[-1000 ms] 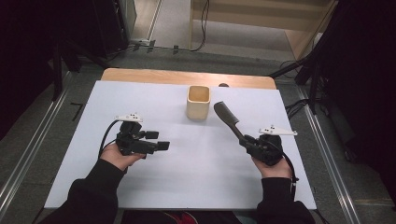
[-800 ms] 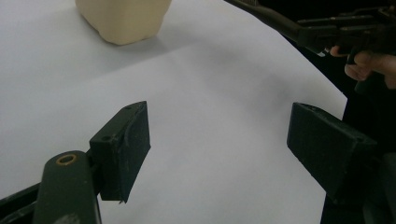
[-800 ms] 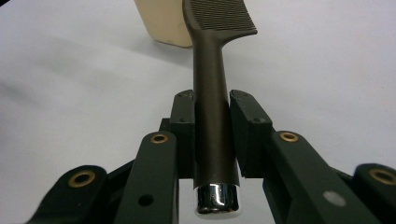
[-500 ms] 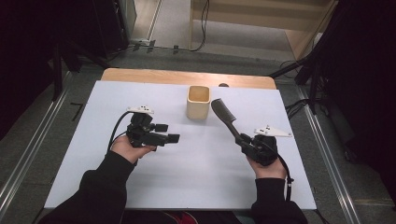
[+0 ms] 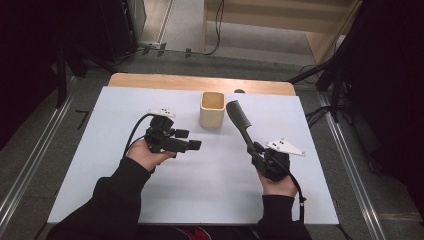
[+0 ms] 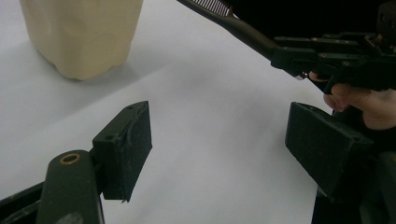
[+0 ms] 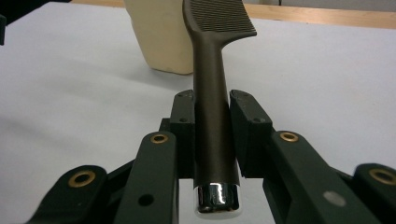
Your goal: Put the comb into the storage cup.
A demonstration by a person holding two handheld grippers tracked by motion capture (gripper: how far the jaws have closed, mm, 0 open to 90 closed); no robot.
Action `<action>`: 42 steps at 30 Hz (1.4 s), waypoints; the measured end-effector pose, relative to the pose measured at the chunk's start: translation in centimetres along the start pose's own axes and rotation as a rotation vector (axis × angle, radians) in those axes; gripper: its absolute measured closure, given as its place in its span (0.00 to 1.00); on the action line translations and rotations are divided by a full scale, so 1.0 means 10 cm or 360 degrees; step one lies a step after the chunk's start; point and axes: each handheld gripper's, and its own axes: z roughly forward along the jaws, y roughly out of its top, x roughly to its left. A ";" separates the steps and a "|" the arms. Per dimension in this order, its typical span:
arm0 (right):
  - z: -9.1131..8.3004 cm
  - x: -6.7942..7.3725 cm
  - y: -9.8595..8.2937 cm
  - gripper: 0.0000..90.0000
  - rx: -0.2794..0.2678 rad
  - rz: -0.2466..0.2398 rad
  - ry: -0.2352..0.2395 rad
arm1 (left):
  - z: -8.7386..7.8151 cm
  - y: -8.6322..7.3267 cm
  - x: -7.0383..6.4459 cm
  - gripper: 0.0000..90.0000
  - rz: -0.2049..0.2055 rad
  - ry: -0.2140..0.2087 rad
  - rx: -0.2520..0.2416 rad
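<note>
White table (image 5: 100, 150) carries a beige cup (image 5: 212, 109) at the far middle; my right claw (image 5: 255, 151) clamps the dark comb (image 5: 240, 121) by its handle, long axis angled toward the cup just left of its head; my left claw (image 5: 189, 140) gapes empty.

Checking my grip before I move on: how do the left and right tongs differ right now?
The left tongs stand wide open with nothing between the jaws; the right tongs are shut on the dark comb, clamping its handle. The left tongs sit level above the white table, left of the beige cup; the right tongs angle the comb up toward that cup. Both are black and hand-held.
</note>
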 end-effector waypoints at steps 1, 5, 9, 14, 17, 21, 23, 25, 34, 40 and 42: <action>0.00 0.01 -0.01 0.78 -0.0015 0.0008 -0.0004 | 0.01 0.01 -0.01 0.26 -0.0005 -0.0001 -0.0008; -0.02 0.02 -0.04 0.78 -0.0048 -0.0004 -0.0043 | 0.07 0.05 -0.03 0.26 -0.0004 -0.0005 0.0000; -0.02 0.03 -0.05 0.78 -0.0080 0.0008 -0.0049 | 0.13 0.08 -0.05 0.26 0.0000 -0.0006 0.0012; -0.02 0.05 -0.08 0.78 -0.0114 0.0025 -0.0053 | 0.21 0.14 -0.08 0.26 -0.0006 -0.0013 0.0023; -0.01 0.08 -0.11 0.78 -0.0134 0.0016 -0.0073 | 0.25 0.18 -0.09 0.28 -0.0007 -0.0020 0.0024; 0.00 0.12 -0.13 0.78 -0.0167 0.0008 -0.0099 | 0.29 0.24 -0.12 0.28 0.0005 -0.0021 0.0009; 0.00 0.14 -0.13 0.78 -0.0190 -0.0003 -0.0108 | 0.31 0.26 -0.13 0.28 0.0011 -0.0015 0.0009; 0.00 0.17 -0.13 0.78 -0.0213 -0.0012 -0.0116 | 0.32 0.28 -0.14 0.27 0.0010 -0.0015 0.0009; 0.01 0.26 -0.15 0.78 -0.0270 -0.0006 -0.0096 | 0.39 0.34 -0.18 0.28 0.0008 0.0001 -0.0009; 0.03 0.28 -0.17 0.78 -0.0304 0.0019 -0.0096 | 0.44 0.36 -0.21 0.27 0.0016 0.0031 -0.0012; 0.04 0.30 -0.17 0.78 -0.0315 0.0014 -0.0103 | 0.46 0.37 -0.23 0.28 0.0047 0.0046 -0.0006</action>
